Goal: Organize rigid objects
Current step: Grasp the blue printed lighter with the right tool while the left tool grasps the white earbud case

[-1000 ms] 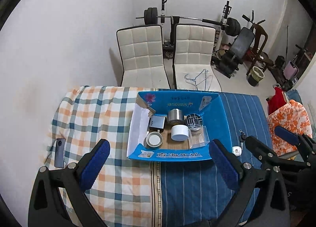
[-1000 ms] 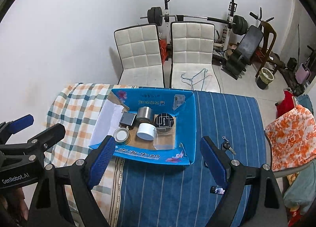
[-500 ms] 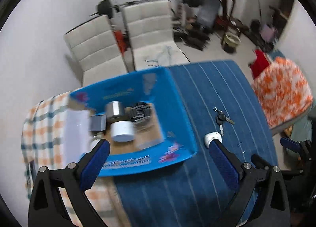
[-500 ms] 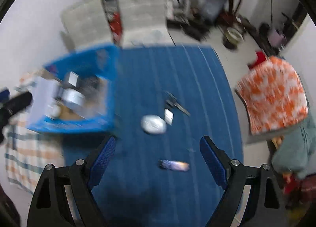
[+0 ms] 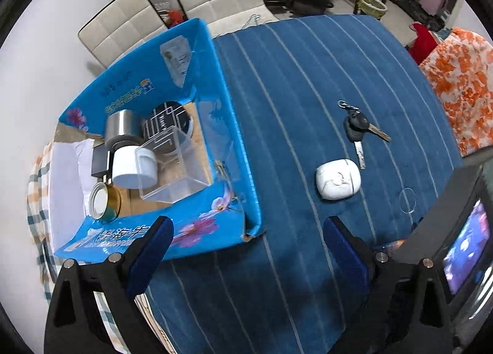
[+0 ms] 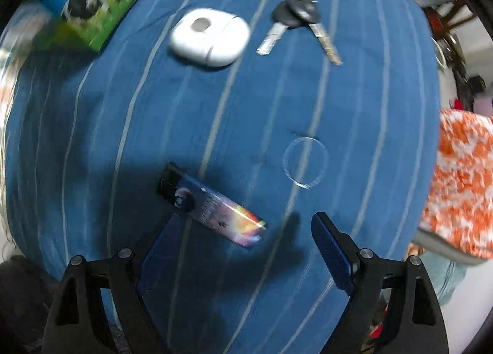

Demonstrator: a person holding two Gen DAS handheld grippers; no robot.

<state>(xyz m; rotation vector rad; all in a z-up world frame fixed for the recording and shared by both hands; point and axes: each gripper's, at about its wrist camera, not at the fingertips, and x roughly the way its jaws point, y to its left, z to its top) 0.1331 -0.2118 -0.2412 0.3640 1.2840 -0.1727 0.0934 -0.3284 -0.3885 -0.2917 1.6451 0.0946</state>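
Observation:
A blue cardboard box (image 5: pixel 234 150) holds several items: a silver tape roll (image 5: pixel 121 125), a white jar (image 5: pixel 134 166), a clear plastic case (image 5: pixel 175 166) and a gold tin (image 5: pixel 103 203). On the blue striped cloth lie a white earbud case (image 5: pixel 337 179) (image 6: pixel 209 36), keys (image 5: pixel 357 127) (image 6: pixel 297 19) and a lighter (image 6: pixel 212 204). My left gripper (image 5: pixel 246 246) is open and empty, by the box's front right corner. My right gripper (image 6: pixel 243 252) is open, low over the lighter, which lies just ahead of the fingertips.
Two white chairs (image 5: pixel 191 2) and gym gear stand beyond the table. An orange patterned cloth (image 6: pixel 462 187) hangs at the table's right edge. The right gripper's body with its screen (image 5: pixel 462 246) fills the left wrist view's lower right. A thin clear ring (image 6: pixel 305 161) lies on the cloth.
Both grippers swung right and dropped closer to the table. The right one moved from over the box down to the lighter. The left one now looks at the box's right corner.

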